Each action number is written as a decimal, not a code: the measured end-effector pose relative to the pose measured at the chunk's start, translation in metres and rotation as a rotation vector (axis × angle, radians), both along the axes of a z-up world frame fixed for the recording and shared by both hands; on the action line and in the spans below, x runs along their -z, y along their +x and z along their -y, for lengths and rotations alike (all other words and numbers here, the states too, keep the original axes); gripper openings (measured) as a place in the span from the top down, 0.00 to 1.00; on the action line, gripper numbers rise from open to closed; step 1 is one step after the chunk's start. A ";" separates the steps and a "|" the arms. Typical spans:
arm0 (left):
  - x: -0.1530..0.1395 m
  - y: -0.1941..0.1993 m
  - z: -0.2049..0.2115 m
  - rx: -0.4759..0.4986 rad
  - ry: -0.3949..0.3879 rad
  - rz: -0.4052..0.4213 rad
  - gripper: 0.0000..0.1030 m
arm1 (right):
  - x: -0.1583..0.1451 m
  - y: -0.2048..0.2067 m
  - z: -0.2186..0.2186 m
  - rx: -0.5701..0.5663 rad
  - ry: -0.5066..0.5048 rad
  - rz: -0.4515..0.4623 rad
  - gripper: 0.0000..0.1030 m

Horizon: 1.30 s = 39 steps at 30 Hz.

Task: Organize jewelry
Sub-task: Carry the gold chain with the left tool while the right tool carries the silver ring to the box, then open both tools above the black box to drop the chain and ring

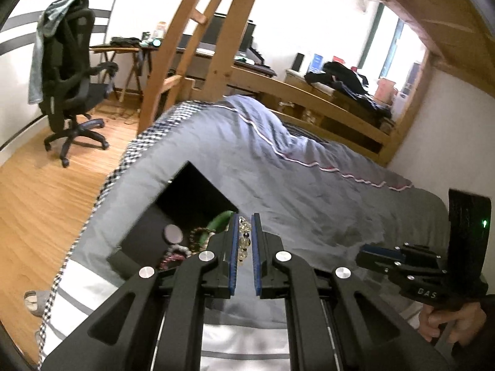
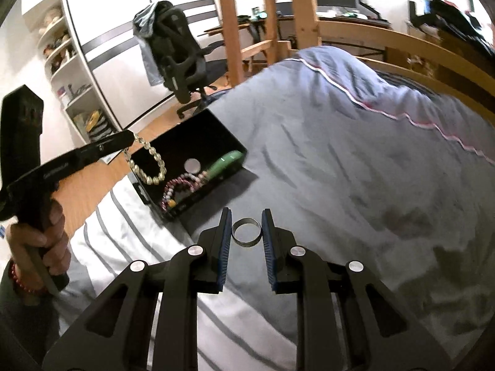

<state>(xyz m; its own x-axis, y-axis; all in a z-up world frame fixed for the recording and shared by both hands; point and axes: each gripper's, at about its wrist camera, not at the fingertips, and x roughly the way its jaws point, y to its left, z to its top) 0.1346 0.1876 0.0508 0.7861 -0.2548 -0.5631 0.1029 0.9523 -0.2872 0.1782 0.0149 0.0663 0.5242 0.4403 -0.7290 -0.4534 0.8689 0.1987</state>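
An open black jewelry box [image 2: 213,133] lies on the bed; it also shows in the left wrist view [image 1: 182,198]. Inside lie a green bangle [image 2: 224,162], a pink beaded bracelet [image 2: 179,184] and a round silver disc [image 2: 191,164]. My left gripper [image 1: 244,219] is shut on a clear beaded bracelet [image 1: 243,242], which hangs above the box in the right wrist view [image 2: 148,167]. My right gripper [image 2: 246,213] holds a silver ring [image 2: 246,232] between its pads, above the blanket, right of the box.
The box sits near the left edge of a bed with a grey-blue blanket [image 2: 340,154]. A wooden bed frame and ladder [image 2: 244,18], a black office chair [image 2: 179,55] and white shelves [image 2: 68,71] stand beyond. Wooden floor [image 1: 46,210] lies left.
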 end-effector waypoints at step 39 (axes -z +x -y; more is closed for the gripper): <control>0.015 0.005 -0.042 -0.228 0.058 -0.034 0.22 | 0.020 0.097 -0.103 -0.070 0.123 -0.145 0.26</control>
